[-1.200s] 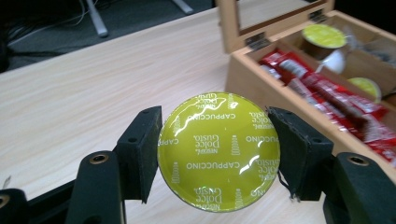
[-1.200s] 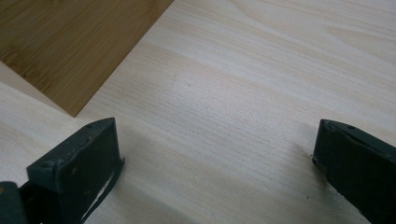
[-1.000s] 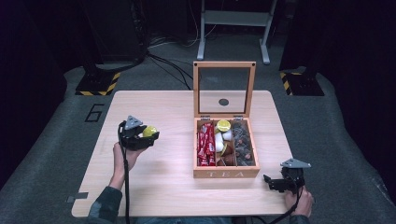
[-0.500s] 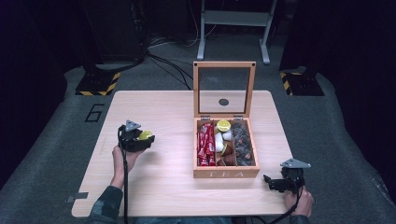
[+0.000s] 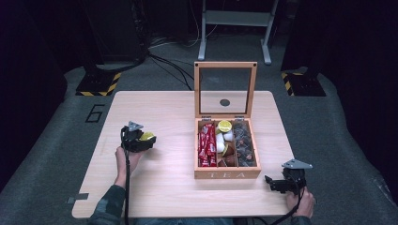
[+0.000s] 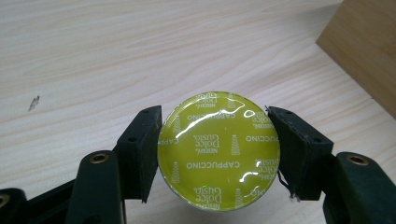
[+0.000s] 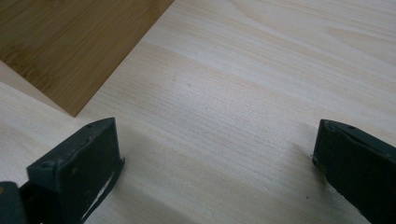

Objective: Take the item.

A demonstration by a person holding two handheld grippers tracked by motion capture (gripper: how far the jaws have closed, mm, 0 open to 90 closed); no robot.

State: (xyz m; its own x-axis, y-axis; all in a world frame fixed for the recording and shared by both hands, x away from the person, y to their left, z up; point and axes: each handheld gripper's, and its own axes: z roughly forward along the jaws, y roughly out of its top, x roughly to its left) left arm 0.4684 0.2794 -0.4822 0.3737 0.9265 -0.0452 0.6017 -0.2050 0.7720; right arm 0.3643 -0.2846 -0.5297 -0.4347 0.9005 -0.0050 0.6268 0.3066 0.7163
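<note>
Capsule news comes last, because the pale wooden desk (image 5: 155, 110) is the biggest thing here, and on it sits the wooden tea box (image 5: 227, 174) with its glass lid (image 5: 225, 89) standing upright and what look like red sachets (image 5: 205, 145) in its left compartment. Right tool (image 5: 278, 183) hovers near the desk's front right corner, jaws spread wide on nothing. Left tool (image 6: 215, 154) is clamped on the yellow-green capsule (image 6: 218, 150), left of the box.

The light wooden table (image 5: 164, 108) carries an open wooden tea box (image 5: 227, 174) right of centre, with red sachets (image 5: 206, 145) in its left compartment
</note>
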